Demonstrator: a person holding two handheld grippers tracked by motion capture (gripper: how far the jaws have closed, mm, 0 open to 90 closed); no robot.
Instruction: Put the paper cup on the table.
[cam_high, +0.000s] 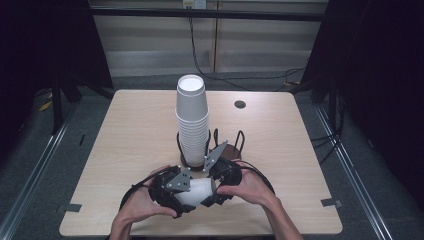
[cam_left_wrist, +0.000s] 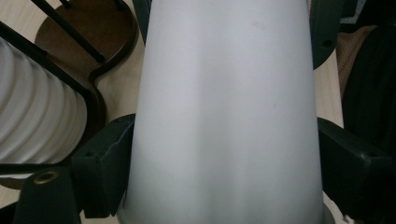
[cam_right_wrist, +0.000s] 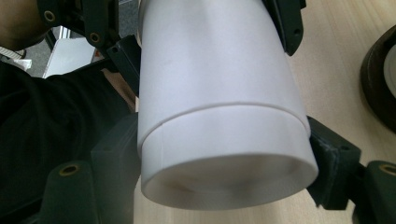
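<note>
Low over the near edge of the table, the left gripper and the right gripper both have their jaws clamped on white paper cups, nested and lying sideways between them. Just behind stands a tall cup stack in a rack.
</note>
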